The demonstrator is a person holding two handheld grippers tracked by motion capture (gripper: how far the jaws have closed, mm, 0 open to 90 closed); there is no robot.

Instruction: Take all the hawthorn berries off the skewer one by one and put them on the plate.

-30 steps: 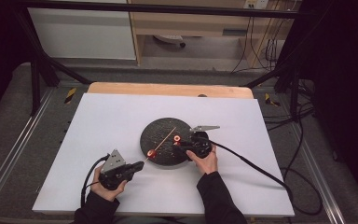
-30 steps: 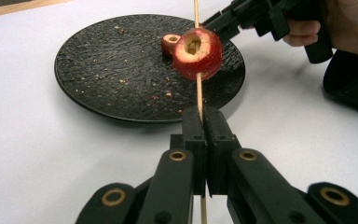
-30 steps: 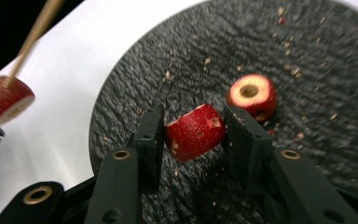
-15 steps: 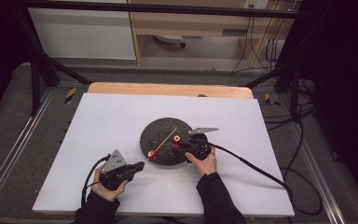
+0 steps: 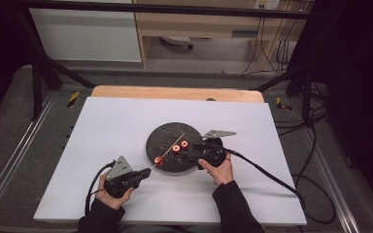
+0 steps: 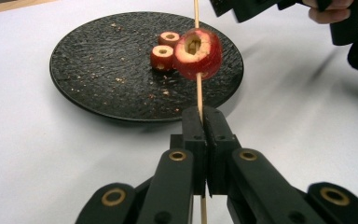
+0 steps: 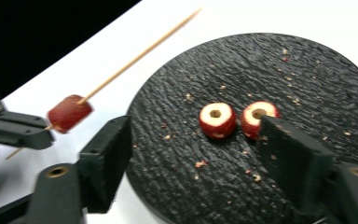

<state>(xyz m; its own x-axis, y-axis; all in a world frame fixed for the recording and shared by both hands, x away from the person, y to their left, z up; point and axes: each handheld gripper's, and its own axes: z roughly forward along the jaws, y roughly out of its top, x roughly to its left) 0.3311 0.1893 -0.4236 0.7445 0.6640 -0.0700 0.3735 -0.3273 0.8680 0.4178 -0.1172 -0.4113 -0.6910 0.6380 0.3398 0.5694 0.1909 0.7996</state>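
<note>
A round black plate [image 5: 167, 140] [image 6: 98, 79] [image 7: 307, 70] sits mid-table with two red cored fruit pieces [image 5: 180, 146] [image 6: 164, 52] [image 7: 218, 119] on it. My left gripper [image 5: 143, 174] [image 6: 204, 122] is shut on a thin wooden skewer [image 5: 172, 142] [image 6: 198, 95] [image 7: 140, 55]. A third red fruit piece [image 5: 159, 160] [image 6: 198, 53] [image 7: 69, 112] is threaded on the skewer just beyond the jaws. My right gripper [image 5: 195, 146] [image 7: 196, 156] stands open at the plate's right side, its jaws straddling the two loose pieces without touching them.
The white table top [image 5: 126, 121] has free room all around the plate. A wooden strip [image 5: 175, 92] runs along the far edge. Crumbs lie scattered on the plate. Black cables [image 5: 267, 170] trail from both grippers.
The right gripper has shifted slightly left toward the two pieces on the plate. The left gripper keeps holding the skewer in about the same place.
</note>
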